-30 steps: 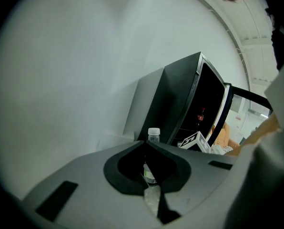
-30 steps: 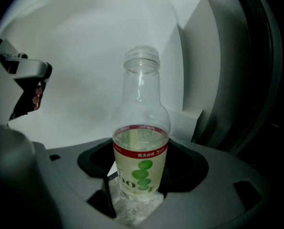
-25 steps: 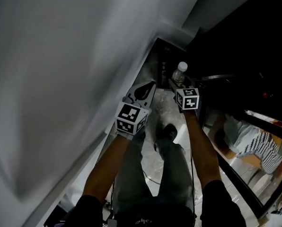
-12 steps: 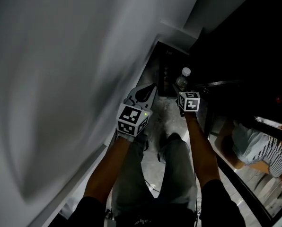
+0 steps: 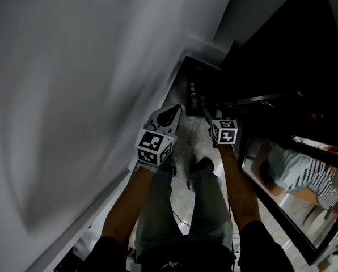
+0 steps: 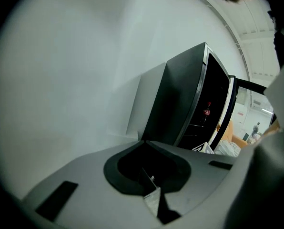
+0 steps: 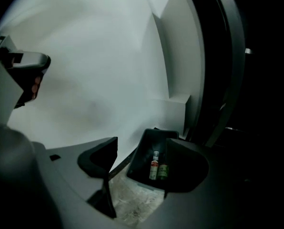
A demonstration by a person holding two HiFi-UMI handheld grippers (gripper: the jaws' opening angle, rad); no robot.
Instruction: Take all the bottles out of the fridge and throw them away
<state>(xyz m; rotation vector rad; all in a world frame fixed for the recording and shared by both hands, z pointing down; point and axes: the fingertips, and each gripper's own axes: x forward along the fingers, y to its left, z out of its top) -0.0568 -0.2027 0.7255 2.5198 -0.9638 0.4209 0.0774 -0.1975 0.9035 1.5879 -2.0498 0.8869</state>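
Note:
A dark bin [image 7: 138, 162] stands on the floor against the white wall, with two bottles upright in it: one with a red label [image 7: 154, 165] and a green one [image 7: 163, 171]. My right gripper [image 7: 144, 147] hangs above and short of the bin, open, with nothing between its jaws. In the head view the bin [image 5: 184, 83] lies just ahead of both grippers, the right gripper [image 5: 212, 117] beside the left gripper [image 5: 168, 115]. My left gripper [image 6: 218, 149] is open and empty. It faces the dark fridge [image 6: 180, 99], whose door stands open; a red-labelled bottle [image 6: 207, 111] stands inside.
A white wall [image 5: 72, 95] runs close along the left. The open fridge door and a glass panel [image 5: 282, 180] close off the right, with a person in a striped shirt behind it. The person's legs and shoes [image 5: 202, 166] stand on the narrow strip of marbled floor between.
The clear white-capped bottle seen at the tip of my right gripper in the earlier frames is gone from there. Both grippers have shifted slightly; bottles now show in the bin.

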